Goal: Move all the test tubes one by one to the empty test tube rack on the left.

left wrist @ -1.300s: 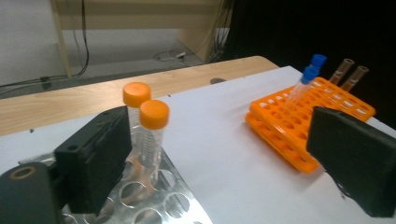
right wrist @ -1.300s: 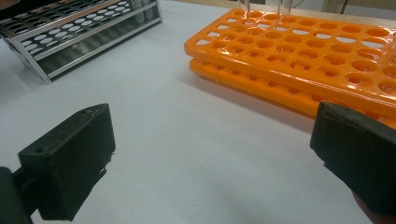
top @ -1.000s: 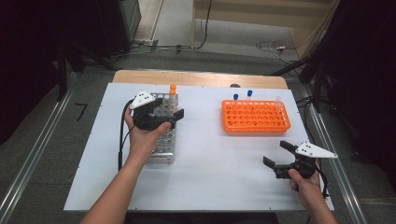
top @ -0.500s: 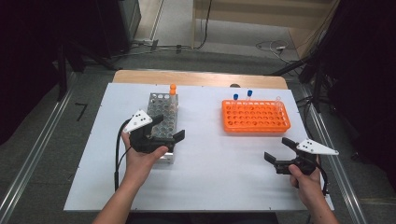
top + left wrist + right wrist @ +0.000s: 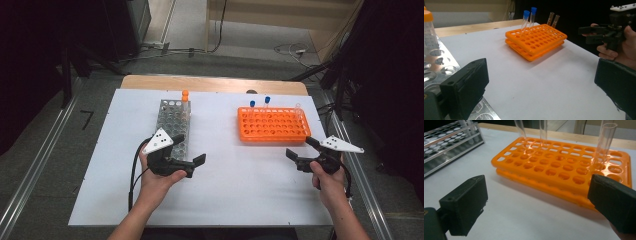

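Note:
A metal tube rack [image 5: 171, 121] stands left of centre on the white table, with an orange-capped tube [image 5: 185, 97] at its far end. An orange tube rack [image 5: 272, 125] at the right holds two blue-capped tubes [image 5: 252, 104] along its far edge and clear uncapped tubes [image 5: 298, 107] at its far right corner. My left gripper [image 5: 188, 149] hangs open and empty over the metal rack's near right corner. My right gripper [image 5: 301, 147] is open and empty just in front of the orange rack's near right corner. In the left gripper view the orange rack [image 5: 536, 41] lies ahead between the jaws. In the right gripper view that rack [image 5: 564, 167] is close.
The white table top [image 5: 225, 190] ends at a wooden strip [image 5: 210, 83] along its far side. Dark equipment and cables lie on the floor beyond. In the left gripper view the other hand and its gripper [image 5: 609, 32] show at the right.
My left gripper has drawn back toward the person, from over the metal rack's middle to its near end. The right gripper has barely shifted.

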`<state>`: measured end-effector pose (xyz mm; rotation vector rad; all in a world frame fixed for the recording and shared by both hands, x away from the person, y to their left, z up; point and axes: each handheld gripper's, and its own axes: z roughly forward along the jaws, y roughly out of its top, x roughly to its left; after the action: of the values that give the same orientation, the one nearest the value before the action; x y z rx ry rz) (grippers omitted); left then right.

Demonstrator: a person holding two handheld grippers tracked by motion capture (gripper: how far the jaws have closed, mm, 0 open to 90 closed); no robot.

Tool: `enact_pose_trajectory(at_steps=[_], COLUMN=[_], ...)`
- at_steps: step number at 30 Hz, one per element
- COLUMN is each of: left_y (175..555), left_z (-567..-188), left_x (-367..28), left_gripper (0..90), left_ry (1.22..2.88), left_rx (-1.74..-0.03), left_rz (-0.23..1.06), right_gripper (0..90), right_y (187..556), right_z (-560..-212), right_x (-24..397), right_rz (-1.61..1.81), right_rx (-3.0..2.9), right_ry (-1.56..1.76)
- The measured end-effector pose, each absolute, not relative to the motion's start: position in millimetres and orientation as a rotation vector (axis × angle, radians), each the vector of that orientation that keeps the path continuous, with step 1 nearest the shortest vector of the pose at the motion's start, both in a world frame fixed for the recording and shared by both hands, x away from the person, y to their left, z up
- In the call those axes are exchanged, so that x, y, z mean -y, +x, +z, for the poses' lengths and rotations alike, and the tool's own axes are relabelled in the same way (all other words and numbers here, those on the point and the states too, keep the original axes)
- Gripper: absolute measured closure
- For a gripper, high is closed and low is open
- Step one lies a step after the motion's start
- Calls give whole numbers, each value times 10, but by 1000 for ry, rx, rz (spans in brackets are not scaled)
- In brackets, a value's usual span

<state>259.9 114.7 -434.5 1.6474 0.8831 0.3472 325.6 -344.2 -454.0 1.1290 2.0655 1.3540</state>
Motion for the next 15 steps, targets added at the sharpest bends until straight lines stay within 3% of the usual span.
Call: enact_pose_trajectory(at_steps=[10, 15], left_y=[2606, 2603], left_z=[-4403, -4402], left_x=[-1171, -1172], left_gripper=[0, 0], left_ry=[1645, 1645], left_rx=[-899, -895], left_rz=[342, 341], right_gripper=[60, 221], right_y=[3679, 3880], right_z=[-4472, -4514], right_x=[3465, 3462], right_rz=[1309, 1240], right_rx=[-1994, -1945], right_ry=[1221, 1285])
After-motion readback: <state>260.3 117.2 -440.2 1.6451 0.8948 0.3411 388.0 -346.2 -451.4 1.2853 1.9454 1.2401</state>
